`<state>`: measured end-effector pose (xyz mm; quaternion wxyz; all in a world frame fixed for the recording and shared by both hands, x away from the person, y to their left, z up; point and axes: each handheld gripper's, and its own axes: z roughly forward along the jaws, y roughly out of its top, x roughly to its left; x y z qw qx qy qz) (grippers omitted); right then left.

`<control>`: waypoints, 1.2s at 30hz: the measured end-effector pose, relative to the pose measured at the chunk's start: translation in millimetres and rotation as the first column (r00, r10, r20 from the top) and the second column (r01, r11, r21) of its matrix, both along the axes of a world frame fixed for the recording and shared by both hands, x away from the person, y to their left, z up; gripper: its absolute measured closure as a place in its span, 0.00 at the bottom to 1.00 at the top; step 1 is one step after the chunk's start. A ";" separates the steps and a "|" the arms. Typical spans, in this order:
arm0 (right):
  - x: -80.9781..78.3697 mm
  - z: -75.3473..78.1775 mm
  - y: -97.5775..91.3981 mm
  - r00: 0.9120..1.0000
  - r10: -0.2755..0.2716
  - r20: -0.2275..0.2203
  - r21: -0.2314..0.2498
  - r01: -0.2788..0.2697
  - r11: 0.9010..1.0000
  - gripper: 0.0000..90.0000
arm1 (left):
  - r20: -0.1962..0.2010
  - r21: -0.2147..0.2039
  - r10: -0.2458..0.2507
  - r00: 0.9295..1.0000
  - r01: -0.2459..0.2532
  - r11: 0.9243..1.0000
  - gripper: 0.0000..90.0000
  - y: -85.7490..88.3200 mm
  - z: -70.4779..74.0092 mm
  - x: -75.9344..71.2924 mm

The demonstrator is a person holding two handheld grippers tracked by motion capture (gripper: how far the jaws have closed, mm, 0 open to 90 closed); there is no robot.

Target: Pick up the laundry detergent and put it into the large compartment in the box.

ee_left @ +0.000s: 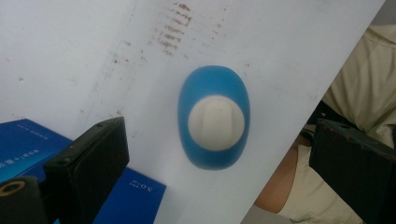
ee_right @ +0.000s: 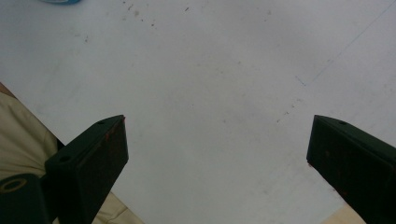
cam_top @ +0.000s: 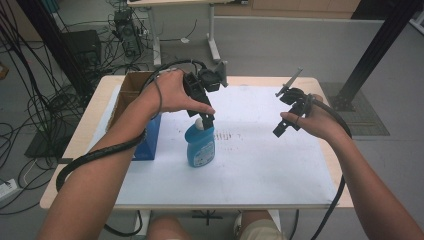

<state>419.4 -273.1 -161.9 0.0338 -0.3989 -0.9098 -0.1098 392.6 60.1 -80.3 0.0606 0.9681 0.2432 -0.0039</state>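
**Left gripper poised over upright blue bottle**

A light wooden table (cam_top: 75, 150) carried a white sheet (cam_top: 270, 160). At its left edge sat an open brown cardboard box (cam_top: 131, 87), with a dark blue carton (cam_top: 149, 145) just in front of it. A blue plastic bottle with a white cap (cam_top: 201, 145) stood upright near the sheet's centre. The left gripper (cam_top: 206, 120) hovered directly above the cap, jaws spread wide. The right gripper (cam_top: 281, 129) hung apart over bare sheet, jaws likewise spread.

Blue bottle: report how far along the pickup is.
Done: the left gripper is lined up above the blue bottle, jaws open either side of its white cap. In hand: nothing gripped yet. Left: closing on the bottle. The right gripper is open over the white mat.
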 end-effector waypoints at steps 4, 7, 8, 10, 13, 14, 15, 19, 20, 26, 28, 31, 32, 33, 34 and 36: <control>0.3 -0.8 0.3 1.000 0.003 -0.001 0.000 -0.003 1.000 0.06 | -0.004 -0.005 -0.004 1.000 0.004 1.000 0.06 0.0 -3.4 0.9; 0.6 -1.3 0.9 1.000 0.001 -0.003 -0.003 -0.001 1.000 0.06 | -0.006 -0.003 -0.004 1.000 0.004 1.000 0.06 -0.4 -5.9 1.6; 0.7 -1.5 0.6 1.000 0.000 -0.004 -0.002 0.000 1.000 0.06 | -0.008 -0.004 -0.007 1.000 0.007 1.000 0.06 -0.2 -6.9 2.1; 0.9 -1.8 0.4 1.000 0.000 -0.005 -0.001 0.000 1.000 0.06 | -0.008 -0.002 -0.009 1.000 0.009 1.000 0.06 -0.5 -8.5 2.5; 0.8 -1.9 0.7 1.000 -0.001 -0.004 -0.002 0.001 1.000 0.06 | -0.009 0.000 -0.008 1.000 0.008 1.000 0.06 -1.3 -10.8 2.3; 0.9 -2.0 1.1 1.000 -0.002 -0.005 -0.003 0.002 1.000 0.06 | -0.010 0.001 -0.011 1.000 0.011 1.000 0.06 -1.6 -11.3 2.6; 1.1 -2.1 1.2 1.000 0.001 -0.005 -0.002 -0.001 1.000 0.06 | -0.009 0.006 -0.014 1.000 0.014 1.000 0.06 -2.3 -11.7 2.6; 1.3 -2.7 2.4 1.000 0.004 -0.006 -0.001 -0.004 1.000 0.06 | -0.011 -0.002 -0.011 1.000 0.011 1.000 0.06 -1.4 -14.5 2.3; 1.3 -2.8 2.6 1.000 0.004 -0.006 -0.001 -0.004 1.000 0.06 | -0.013 0.001 -0.015 1.000 0.015 1.000 0.06 -1.6 -14.9 2.8; 1.5 -2.2 2.9 1.000 0.006 -0.005 -0.003 -0.006 1.000 0.06 | -0.017 -0.003 -0.016 1.000 0.016 1.000 0.06 -0.8 -18.3 3.4; 1.5 -2.2 2.7 1.000 0.006 -0.005 -0.004 -0.006 1.000 0.06 | -0.018 -0.006 -0.016 1.000 0.016 1.000 0.06 -0.3 -19.4 3.5; 1.5 -3.1 2.4 1.000 0.003 -0.008 -0.003 -0.003 1.000 0.06 | -0.021 -0.008 -0.017 1.000 0.017 1.000 0.06 -0.8 -21.5 3.6; 1.6 -3.3 2.4 1.000 0.002 -0.009 -0.003 -0.002 1.000 0.06 | -0.023 -0.006 -0.021 0.999 0.021 1.000 0.06 -1.2 -22.0 4.1; 1.6 -3.4 2.4 1.000 0.004 -0.008 -0.004 -0.004 1.000 0.06 | -0.023 -0.009 -0.018 1.000 0.018 1.000 0.06 -1.2 -23.0 3.5; 1.7 -3.5 2.3 1.000 0.005 -0.008 -0.004 -0.005 1.000 0.06 | -0.025 -0.008 -0.019 1.000 0.019 1.000 0.06 -1.5 -23.7 3.7; 1.7 -3.5 2.4 1.000 0.007 -0.008 -0.005 -0.007 1.000 0.06 | -0.028 -0.008 -0.022 0.999 0.022 1.000 0.06 -1.9 -25.2 4.2</control>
